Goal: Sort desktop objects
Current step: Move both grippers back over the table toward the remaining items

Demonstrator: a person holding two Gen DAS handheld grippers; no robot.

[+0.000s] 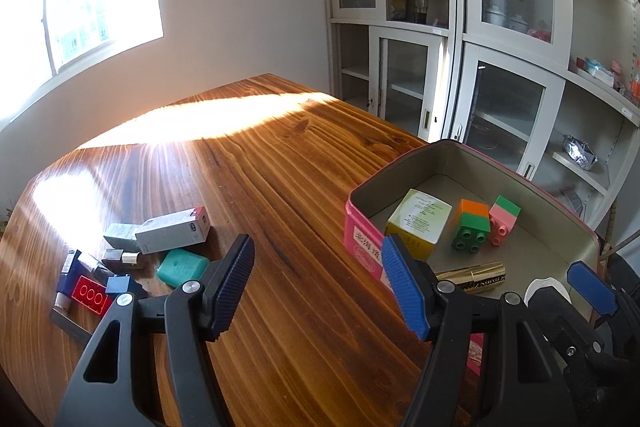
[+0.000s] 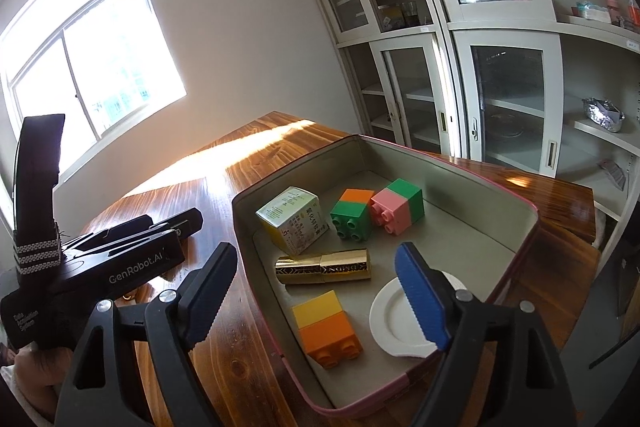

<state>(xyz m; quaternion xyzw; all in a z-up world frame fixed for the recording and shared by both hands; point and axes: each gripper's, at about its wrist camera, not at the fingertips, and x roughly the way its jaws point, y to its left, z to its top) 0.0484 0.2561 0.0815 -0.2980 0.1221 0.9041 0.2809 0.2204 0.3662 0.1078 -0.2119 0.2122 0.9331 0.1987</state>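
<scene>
A pink tin (image 1: pixel 360 239) stands on the wooden table (image 1: pixel 280 187) at the right. In the right wrist view the tin (image 2: pixel 400 163) holds a yellow-green carton (image 2: pixel 292 219), an orange-green brick (image 2: pixel 352 213), a pink-green brick (image 2: pixel 398 205), a gold tube (image 2: pixel 324 265), a yellow-orange brick (image 2: pixel 326 327) and a white round lid (image 2: pixel 394 323). My right gripper (image 2: pixel 316 299) hovers open over the tin's near end, pads clear of the brick below. My left gripper (image 1: pixel 320 279) is open and empty above bare table, left of the tin.
A loose pile lies at the table's left: a white carton (image 1: pixel 174 229), a teal case (image 1: pixel 182 267), a red brick (image 1: pixel 90 295), a small blue block (image 1: pixel 118 285) and a dark blue tube (image 1: pixel 68 273). Glass-door cabinets (image 1: pixel 460 47) stand behind the table.
</scene>
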